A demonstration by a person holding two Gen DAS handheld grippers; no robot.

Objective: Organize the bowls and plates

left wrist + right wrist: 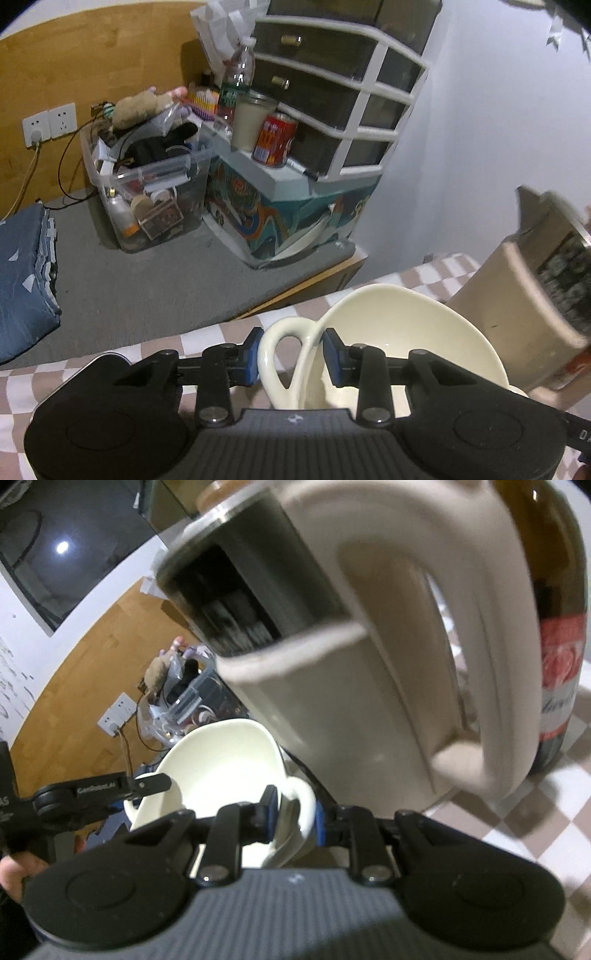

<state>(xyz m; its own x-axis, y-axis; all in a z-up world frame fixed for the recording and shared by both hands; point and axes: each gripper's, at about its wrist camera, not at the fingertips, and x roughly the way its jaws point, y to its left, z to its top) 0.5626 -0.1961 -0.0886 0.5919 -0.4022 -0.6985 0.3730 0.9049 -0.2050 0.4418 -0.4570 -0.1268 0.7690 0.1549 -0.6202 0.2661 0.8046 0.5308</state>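
A cream two-handled bowl (406,325) is held above the checkered tablecloth (92,369). My left gripper (290,354) is shut on one loop handle (273,354) of the bowl. In the right wrist view the same bowl (221,760) shows, and my right gripper (295,812) is shut on its other handle (304,805). The left gripper's arm (92,790) reaches the bowl's far side.
A beige electric kettle (351,664) stands close behind the bowl, also at the right in the left wrist view (524,295). A brown bottle (554,627) stands by it. Beyond the table are a clear storage bin (147,177), drawers (332,92) and a red can (275,140).
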